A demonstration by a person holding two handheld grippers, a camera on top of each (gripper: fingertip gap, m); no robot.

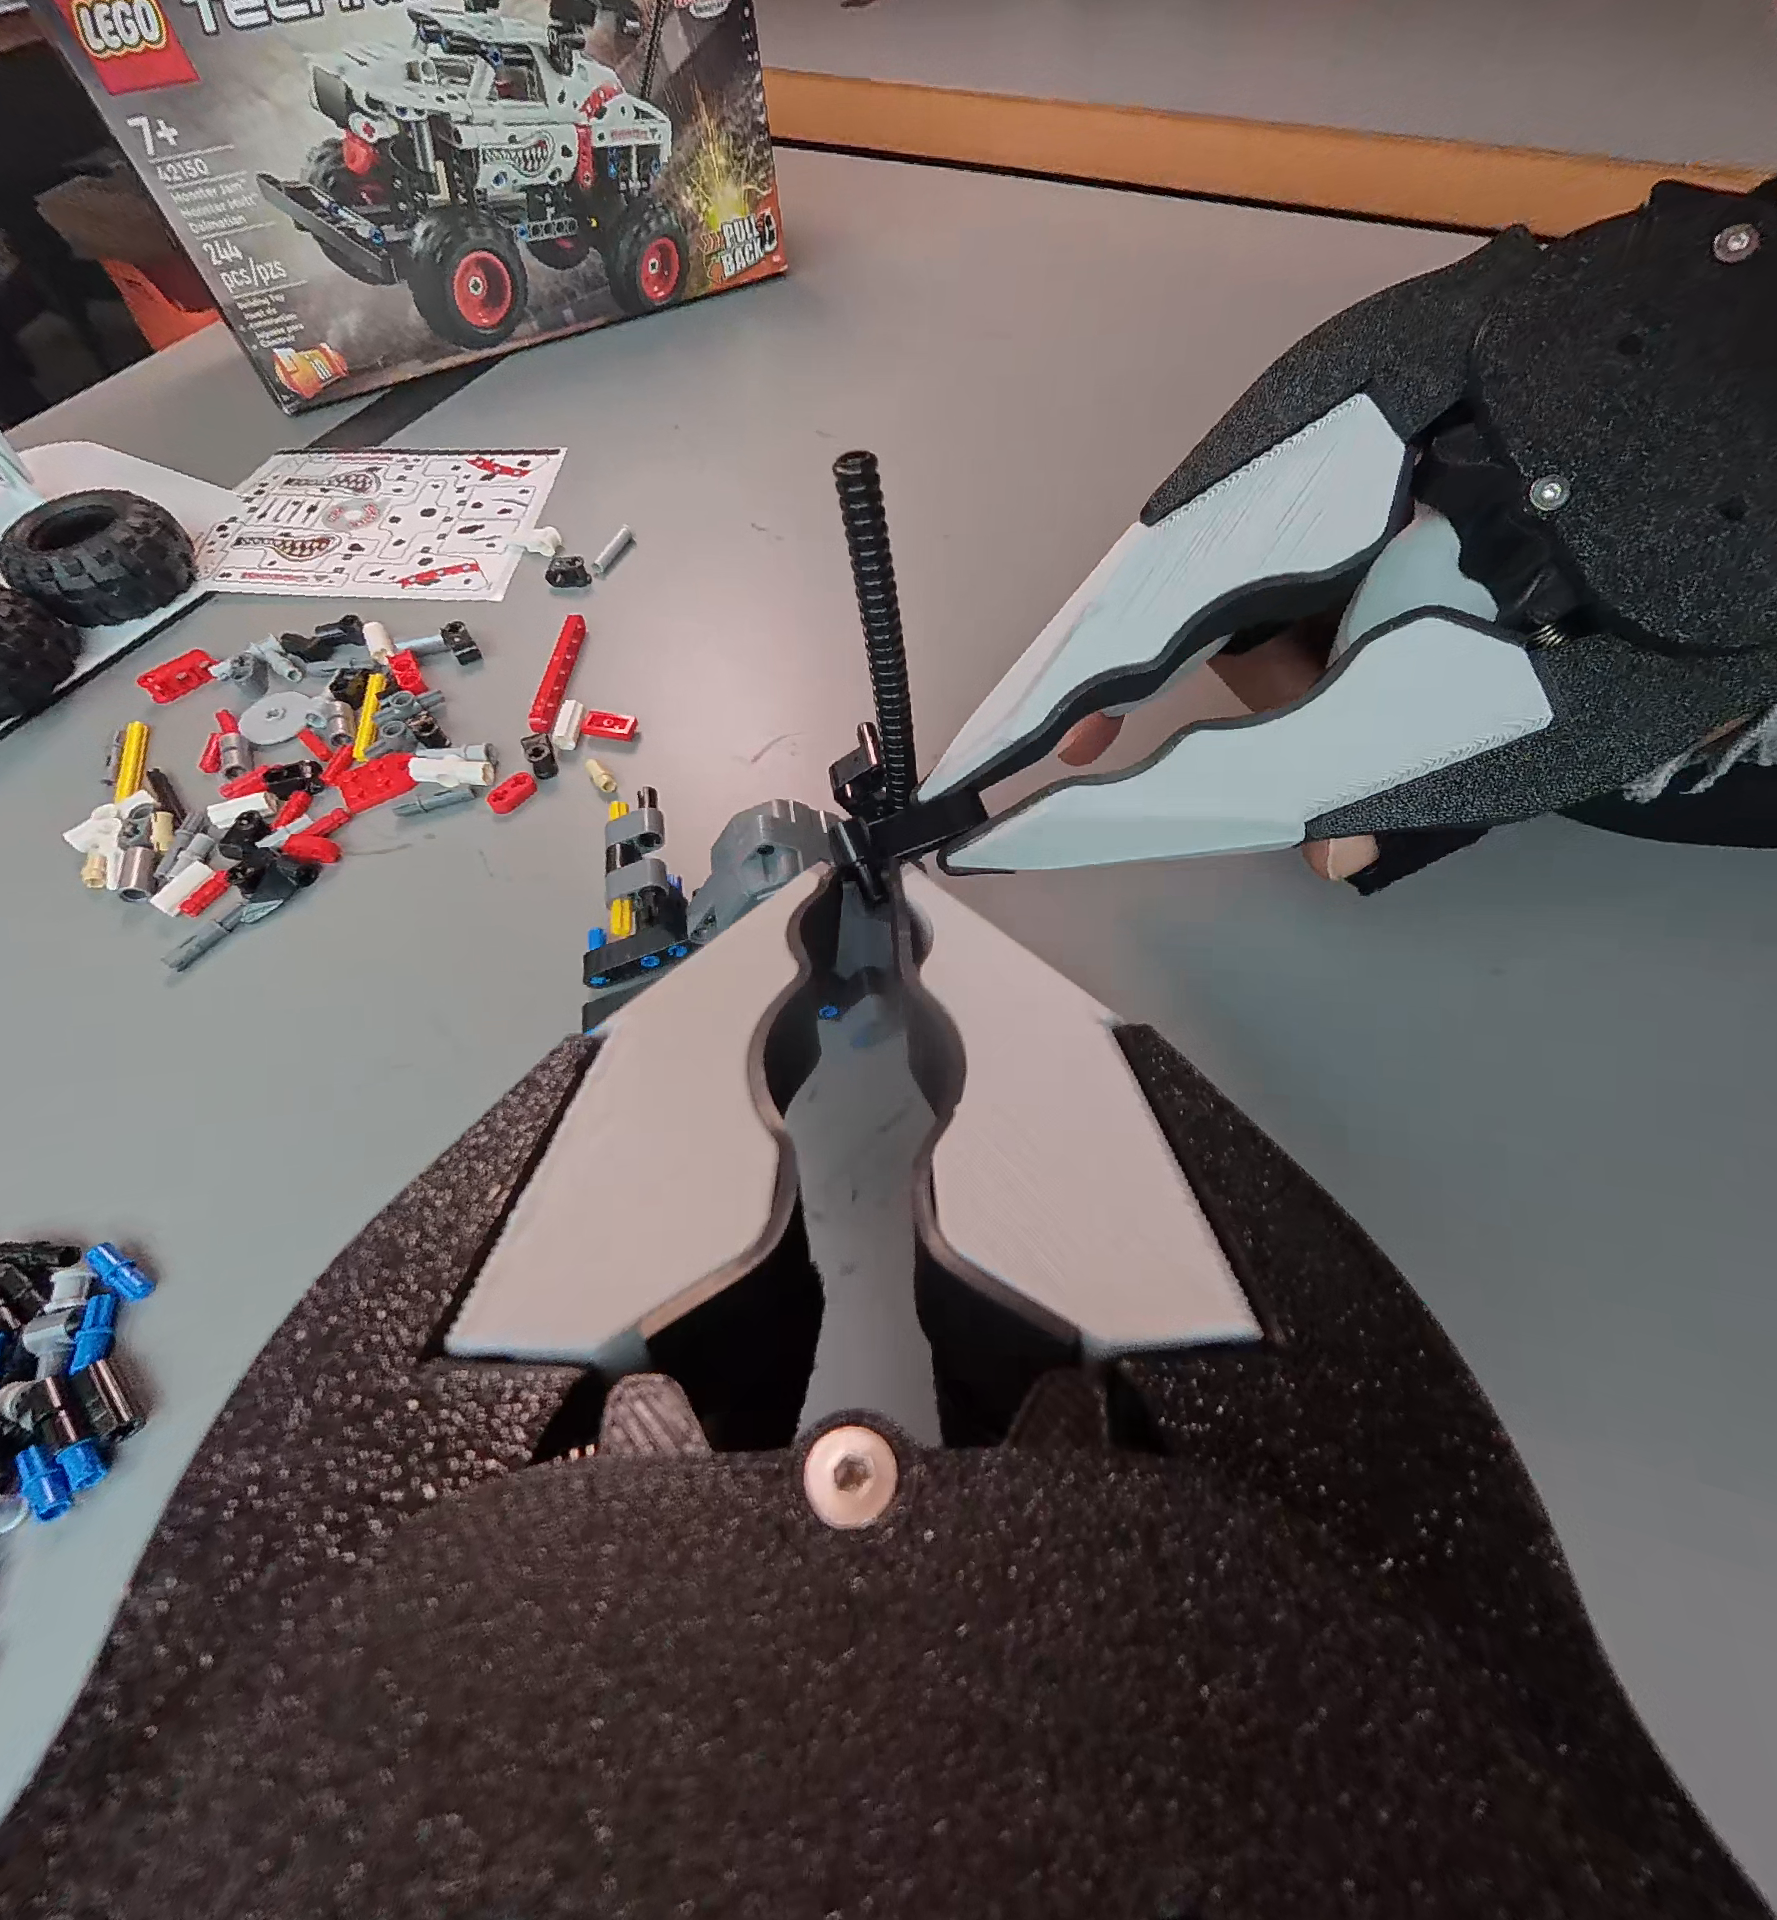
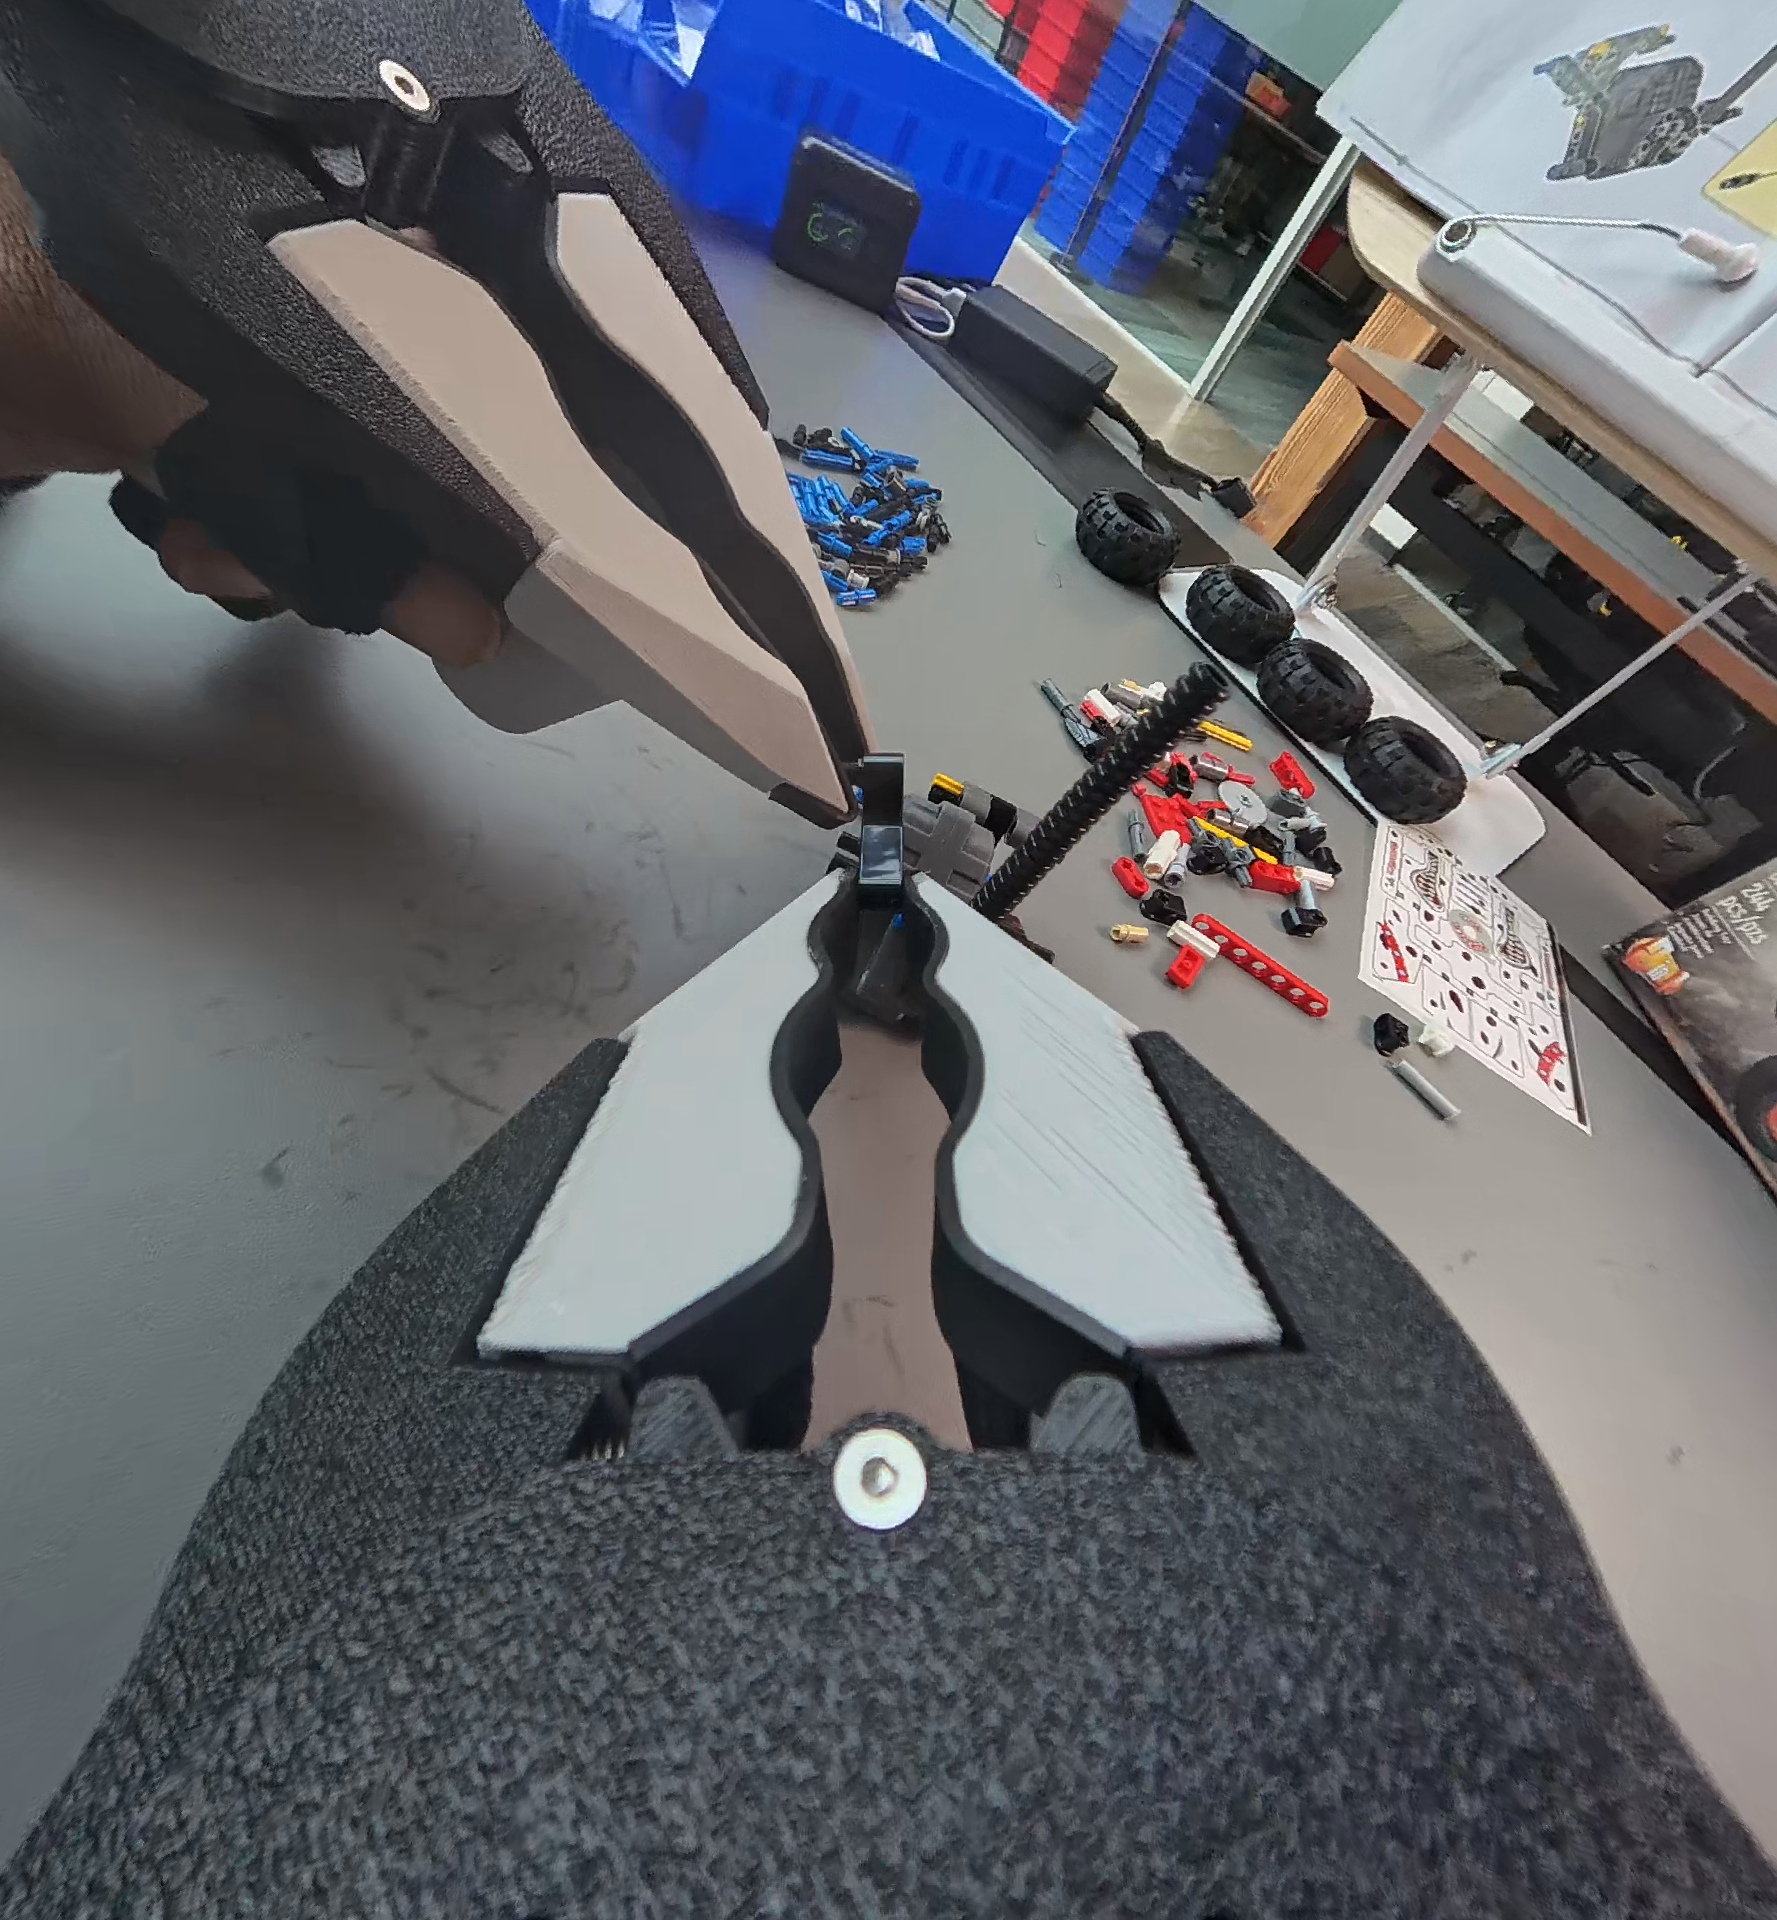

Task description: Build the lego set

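- While the left claw [image 1: 868, 883] clamps the grey chassis assembly [image 1: 759, 847] mid-tabletop [image 1: 1279, 1091], keep it steady
- Right claw [image 1: 941, 826] pinches a black connector [image 1: 941, 810]; push it squarely, avoiding the ribbed black hose [image 1: 879, 623]

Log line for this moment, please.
left gripper: shut on grey-black partial lego assembly | right gripper: shut on small black lego piece | ribbed black hose: upright
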